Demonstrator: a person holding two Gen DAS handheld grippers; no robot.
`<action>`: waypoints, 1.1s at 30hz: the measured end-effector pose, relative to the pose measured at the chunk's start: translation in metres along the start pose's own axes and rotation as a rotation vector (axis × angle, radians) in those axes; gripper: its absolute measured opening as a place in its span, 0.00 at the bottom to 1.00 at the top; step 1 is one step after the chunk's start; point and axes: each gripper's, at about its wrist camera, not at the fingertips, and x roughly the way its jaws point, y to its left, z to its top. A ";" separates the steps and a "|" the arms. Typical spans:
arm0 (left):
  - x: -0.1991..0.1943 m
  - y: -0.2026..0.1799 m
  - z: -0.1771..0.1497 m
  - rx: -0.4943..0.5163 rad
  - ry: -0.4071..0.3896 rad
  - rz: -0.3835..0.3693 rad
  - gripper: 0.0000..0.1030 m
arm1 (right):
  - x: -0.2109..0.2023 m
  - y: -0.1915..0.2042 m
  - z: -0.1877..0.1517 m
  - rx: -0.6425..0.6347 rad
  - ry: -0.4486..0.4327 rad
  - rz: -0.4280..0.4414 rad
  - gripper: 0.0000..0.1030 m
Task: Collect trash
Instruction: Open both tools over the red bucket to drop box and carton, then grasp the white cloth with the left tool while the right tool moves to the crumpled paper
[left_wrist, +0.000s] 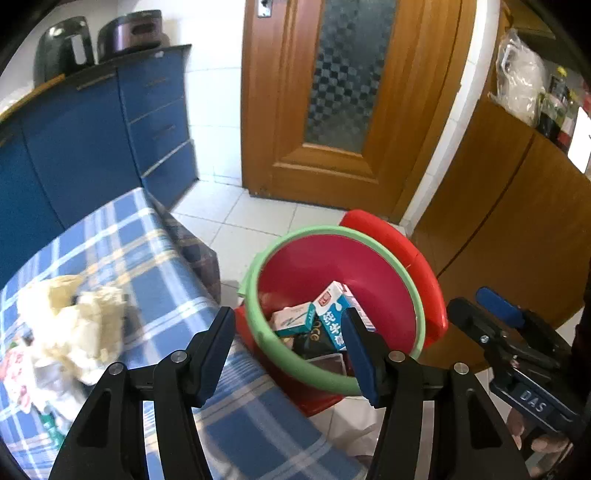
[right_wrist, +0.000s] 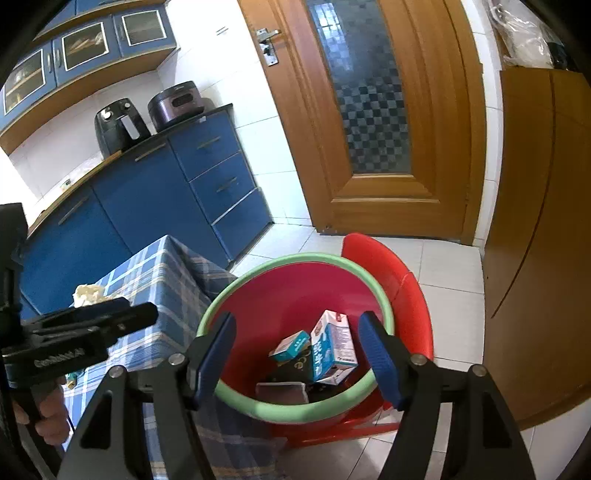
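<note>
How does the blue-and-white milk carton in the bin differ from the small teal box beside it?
The milk carton is bigger and taller than the teal box. The milk carton is blue and white with a red logo; the teal box is white with teal edges. Both lie tilted in the red bin, touching.

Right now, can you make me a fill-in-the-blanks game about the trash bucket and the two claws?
1. The red bucket has a rim colored ____.
2. The blue-and-white milk carton lies ____ the bucket.
3. The left claw and right claw are both ____, holding nothing.
4. The crumpled paper sits on the ____ tablecloth.

Missing words: green; inside; open; plaid
</note>
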 end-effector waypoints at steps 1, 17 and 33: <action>-0.006 0.004 -0.001 -0.007 -0.007 0.006 0.59 | 0.000 0.003 0.000 -0.004 0.001 0.002 0.69; -0.072 0.087 -0.032 -0.133 -0.075 0.141 0.59 | -0.006 0.070 -0.005 -0.088 0.030 0.098 0.72; -0.070 0.160 -0.057 -0.236 -0.049 0.254 0.59 | 0.004 0.125 -0.009 -0.176 0.060 0.156 0.72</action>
